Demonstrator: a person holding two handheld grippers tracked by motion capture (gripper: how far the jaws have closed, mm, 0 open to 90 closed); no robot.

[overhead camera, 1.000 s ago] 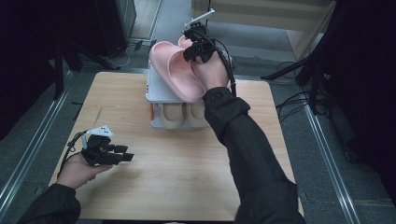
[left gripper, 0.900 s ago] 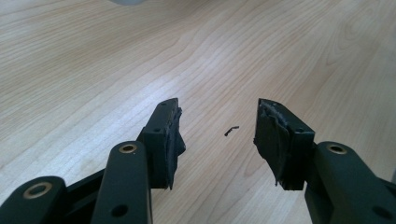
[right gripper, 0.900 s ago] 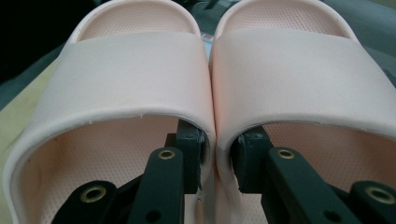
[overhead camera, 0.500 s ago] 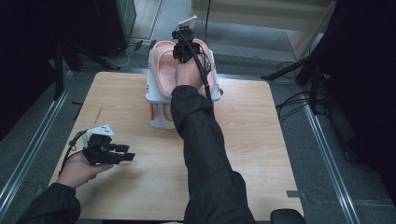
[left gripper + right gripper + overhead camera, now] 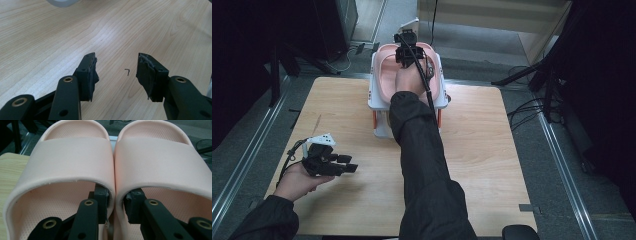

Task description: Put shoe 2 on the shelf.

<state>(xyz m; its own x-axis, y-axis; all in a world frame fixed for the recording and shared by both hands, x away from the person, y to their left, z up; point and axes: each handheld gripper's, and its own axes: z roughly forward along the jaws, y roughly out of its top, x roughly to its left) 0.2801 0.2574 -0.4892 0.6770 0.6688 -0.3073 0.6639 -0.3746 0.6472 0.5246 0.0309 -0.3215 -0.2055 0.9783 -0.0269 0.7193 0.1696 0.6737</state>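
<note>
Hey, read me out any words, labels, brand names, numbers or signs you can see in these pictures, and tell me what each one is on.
There are none to read.
Pink slippers: plain straps and dotted insoles, no brand or size showing.
White rack: no label visible.
Wooden table: bare wood grain, one small dark mark that is no letter.
Left gripper and right gripper: black jaws with screws, no markings.

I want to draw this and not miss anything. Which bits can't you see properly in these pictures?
- High view: the rack has its lower shelf and front hidden by the person's right sleeve.
- High view: the right gripper is too small to show how its jaws sit.
- Right gripper view: the heels of the pink slippers are cut off by the bottom edge.
- Left gripper view: a white object is cut off at the top.
</note>
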